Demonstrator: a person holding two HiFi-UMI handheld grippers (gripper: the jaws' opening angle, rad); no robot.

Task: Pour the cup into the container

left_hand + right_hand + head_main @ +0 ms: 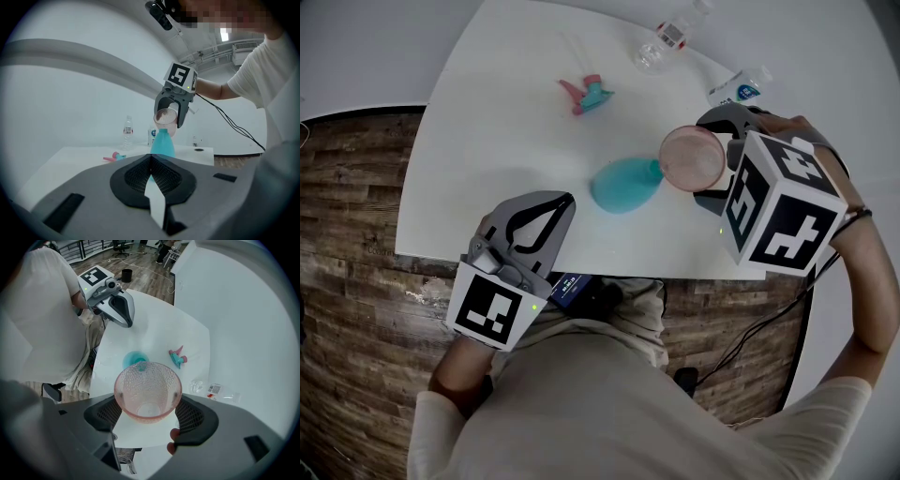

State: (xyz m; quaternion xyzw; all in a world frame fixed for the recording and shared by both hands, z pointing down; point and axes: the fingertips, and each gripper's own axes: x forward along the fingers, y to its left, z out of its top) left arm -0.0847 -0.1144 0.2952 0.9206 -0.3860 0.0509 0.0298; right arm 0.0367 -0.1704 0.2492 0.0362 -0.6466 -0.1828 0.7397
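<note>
Over the container [623, 185], mouth hidden, right gripper [149, 405] clamps the tipped cup [692, 157]; left gripper [563, 203] closed, empty.

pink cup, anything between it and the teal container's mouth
Nothing visible. The pink cup, in the right gripper, is tipped with its rim at the neck of the teal container. The spray nozzle and left gripper sit off to the side.

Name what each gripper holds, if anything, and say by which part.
Right gripper: the pink cup, clamped by opposite sides of its lower wall. Left gripper: nothing, jaws shut.
</note>
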